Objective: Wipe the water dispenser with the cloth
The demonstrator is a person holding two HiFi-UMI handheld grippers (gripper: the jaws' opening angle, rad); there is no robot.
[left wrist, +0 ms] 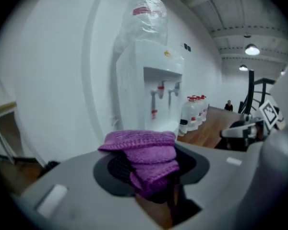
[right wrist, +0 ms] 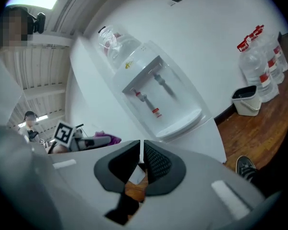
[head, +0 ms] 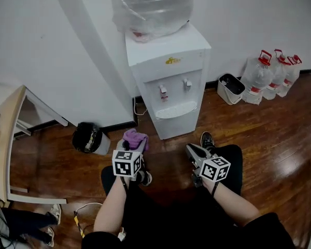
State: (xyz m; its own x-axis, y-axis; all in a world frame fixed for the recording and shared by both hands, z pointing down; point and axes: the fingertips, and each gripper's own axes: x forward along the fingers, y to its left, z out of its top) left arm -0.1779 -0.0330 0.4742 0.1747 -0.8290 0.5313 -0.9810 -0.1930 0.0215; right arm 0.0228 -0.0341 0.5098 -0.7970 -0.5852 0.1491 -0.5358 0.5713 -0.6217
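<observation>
Dispenser point(head: 168, 87): white, upright against wall.
Left gripper point(left wrist: 149, 166): jaws clamp purple cloth point(left wrist: 145, 150).
Right gripper point(right wrist: 140, 158): jaws closed, empty.

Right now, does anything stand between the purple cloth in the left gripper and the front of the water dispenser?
Nothing visible does. The left gripper holds the cloth facing the water dispenser, with only wooden floor between them. The black bin sits off to the left.
</observation>
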